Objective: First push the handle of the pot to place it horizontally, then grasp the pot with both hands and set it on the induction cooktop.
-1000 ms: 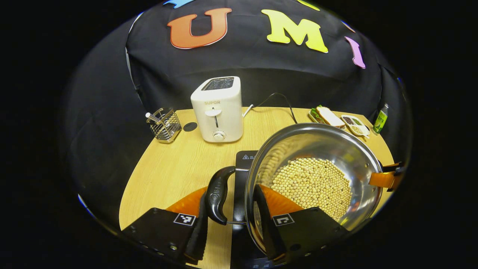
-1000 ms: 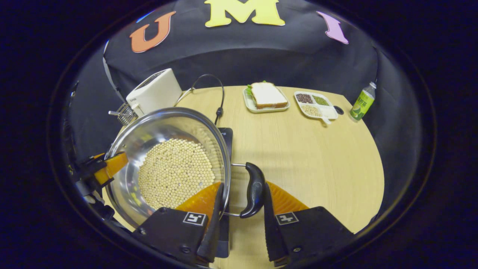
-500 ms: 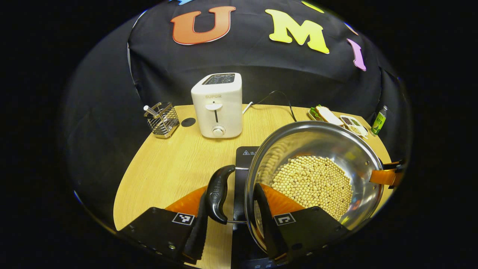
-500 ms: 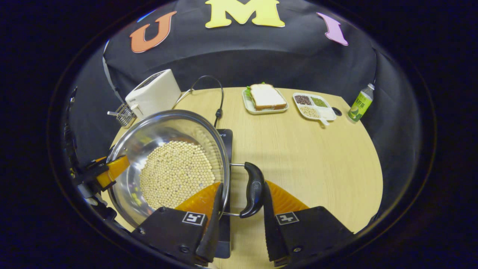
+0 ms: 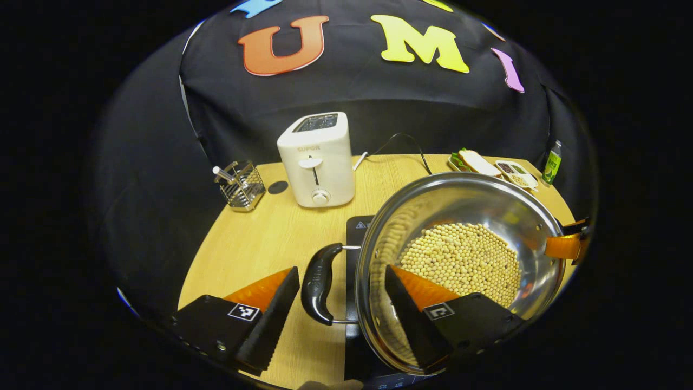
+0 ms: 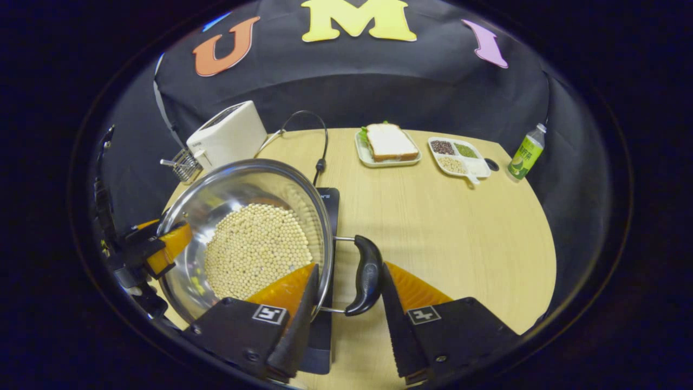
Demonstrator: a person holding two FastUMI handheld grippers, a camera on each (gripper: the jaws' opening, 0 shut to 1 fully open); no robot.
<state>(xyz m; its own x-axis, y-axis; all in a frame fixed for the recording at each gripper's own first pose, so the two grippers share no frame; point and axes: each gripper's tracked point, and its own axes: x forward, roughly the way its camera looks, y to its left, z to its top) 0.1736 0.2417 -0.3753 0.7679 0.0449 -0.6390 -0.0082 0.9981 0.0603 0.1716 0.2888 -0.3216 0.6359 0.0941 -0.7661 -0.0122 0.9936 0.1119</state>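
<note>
The steel pot (image 5: 460, 260), filled with pale beans (image 5: 465, 260), is seen resting on the black induction cooktop (image 5: 358, 227) at the near middle of the desk (image 5: 254, 244). In the left gripper view, the left tongs (image 5: 338, 309) are spread wide apart, 1 finger left of the pot's black handle (image 5: 319, 281) and 1 inside the rim, neither pressing on the handle. In the right gripper view, the right tongs (image 6: 346, 309) are also released around the other black handle (image 6: 367, 273), with gaps visible on both sides. A white toaster (image 5: 318, 160) and a wire rack (image 5: 242, 184) are placed at the far left; a sandwich plate (image 6: 387, 143), a divided dish (image 6: 457, 154) and a green bottle (image 6: 524, 151) are lined up at the far right.
</note>
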